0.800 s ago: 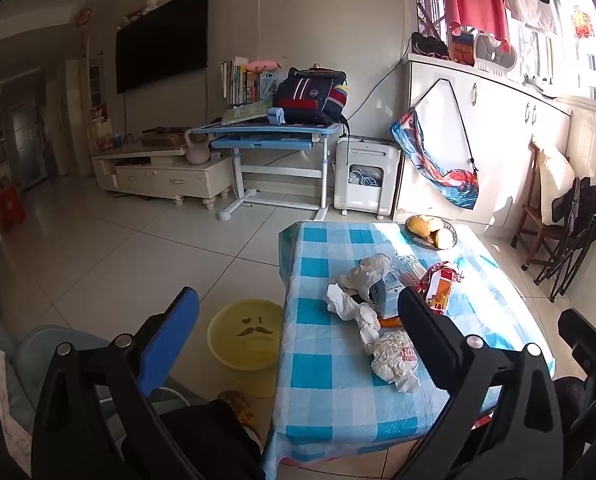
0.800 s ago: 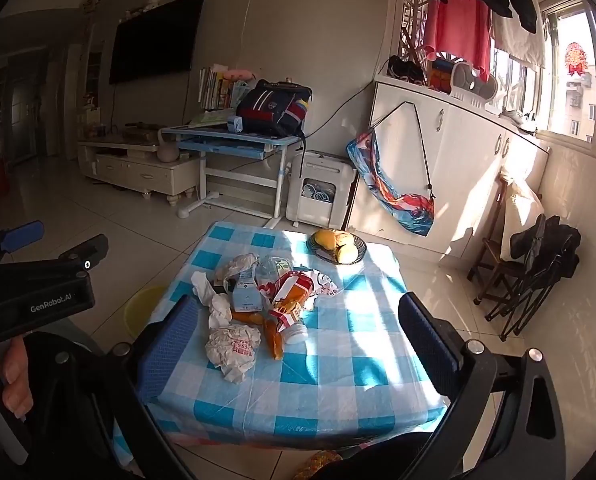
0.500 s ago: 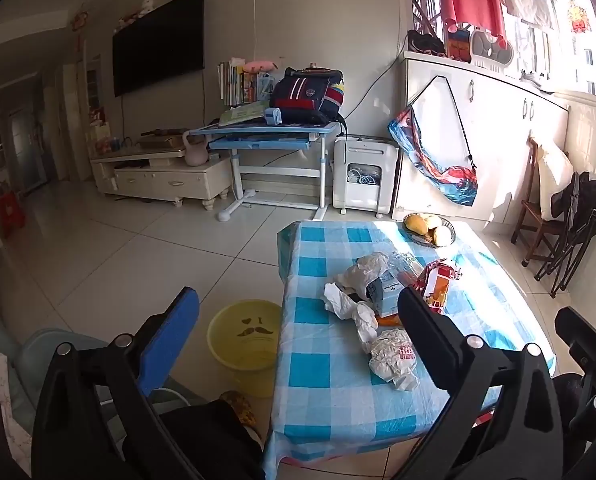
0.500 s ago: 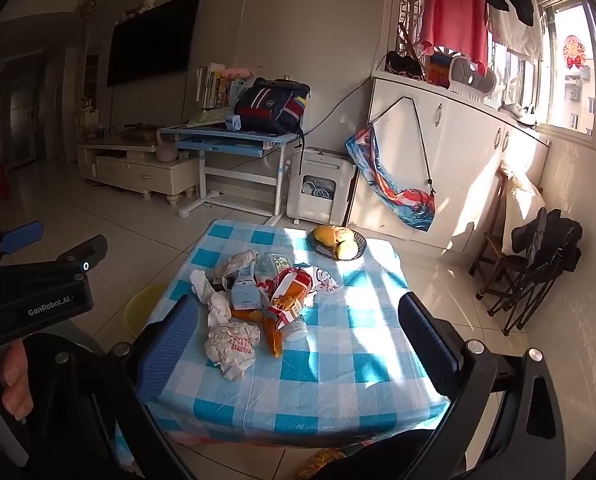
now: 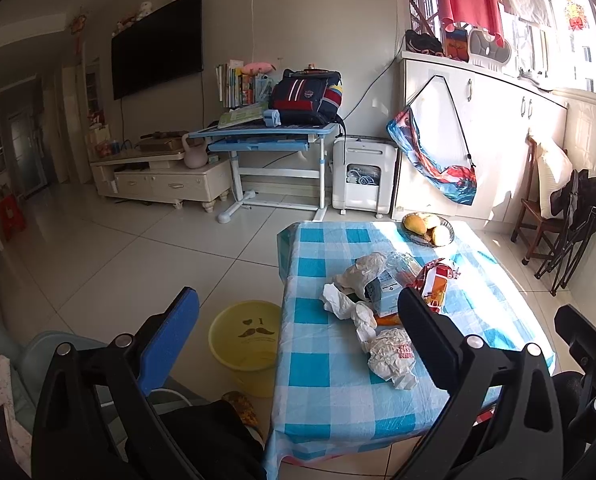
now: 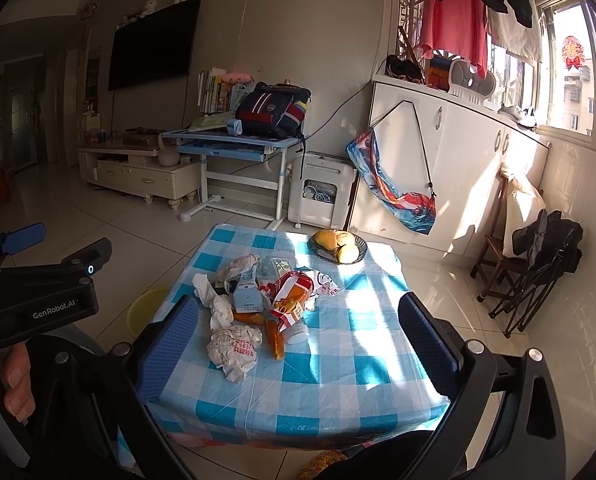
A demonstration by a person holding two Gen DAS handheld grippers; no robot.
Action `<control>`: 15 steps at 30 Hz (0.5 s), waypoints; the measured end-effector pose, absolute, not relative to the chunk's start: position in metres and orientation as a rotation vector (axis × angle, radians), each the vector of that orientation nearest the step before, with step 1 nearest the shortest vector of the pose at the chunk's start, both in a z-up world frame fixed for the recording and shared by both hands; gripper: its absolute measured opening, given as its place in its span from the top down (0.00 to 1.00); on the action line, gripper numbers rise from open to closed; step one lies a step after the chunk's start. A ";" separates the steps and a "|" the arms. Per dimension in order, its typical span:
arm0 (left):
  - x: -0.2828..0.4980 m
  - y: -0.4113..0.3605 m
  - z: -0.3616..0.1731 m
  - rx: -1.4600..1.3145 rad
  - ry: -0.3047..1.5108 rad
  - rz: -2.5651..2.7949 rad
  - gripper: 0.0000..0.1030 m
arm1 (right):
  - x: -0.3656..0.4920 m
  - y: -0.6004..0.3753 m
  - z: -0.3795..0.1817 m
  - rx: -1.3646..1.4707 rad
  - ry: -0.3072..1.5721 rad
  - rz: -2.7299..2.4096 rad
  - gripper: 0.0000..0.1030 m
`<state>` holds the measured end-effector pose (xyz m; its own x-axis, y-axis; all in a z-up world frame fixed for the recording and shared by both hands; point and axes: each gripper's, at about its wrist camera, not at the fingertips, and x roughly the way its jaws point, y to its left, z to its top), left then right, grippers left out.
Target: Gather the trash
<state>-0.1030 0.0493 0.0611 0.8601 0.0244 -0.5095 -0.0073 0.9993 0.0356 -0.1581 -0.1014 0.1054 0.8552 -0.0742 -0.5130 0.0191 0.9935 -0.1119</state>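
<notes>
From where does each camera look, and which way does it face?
Left wrist: on the left gripper, facing the table's left edge and yellow bin; its open fingers show.
Right wrist: on the right gripper, facing the table squarely; its open fingers, the left gripper and a hand show.
Shared: the trash pile, fruit bowl.

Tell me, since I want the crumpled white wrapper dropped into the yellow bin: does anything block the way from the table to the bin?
Nothing visible does. The crumpled wrapper lies near the table's near edge, and the yellow bin stands open on the floor just beside that table.
</notes>
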 end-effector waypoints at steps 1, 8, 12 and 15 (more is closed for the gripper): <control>-0.103 0.049 0.061 0.032 0.535 0.017 0.06 | -0.158 -0.101 0.106 -0.103 0.541 -0.049 0.07; -0.103 0.048 0.060 0.034 0.535 0.017 0.06 | -0.161 -0.103 0.106 -0.092 0.508 -0.048 0.07; -0.103 0.048 0.059 0.033 0.535 0.017 0.06 | -0.159 -0.103 0.105 -0.105 0.544 -0.047 0.07; -0.103 0.048 0.059 0.033 0.535 0.017 0.06 | -0.157 -0.102 0.104 -0.104 0.557 -0.044 0.07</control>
<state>-0.1035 0.0476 0.0586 0.8603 0.0249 -0.5092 -0.0078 0.9993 0.0356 -0.1574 -0.1019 0.1044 0.8482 -0.0695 -0.5251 0.0131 0.9938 -0.1104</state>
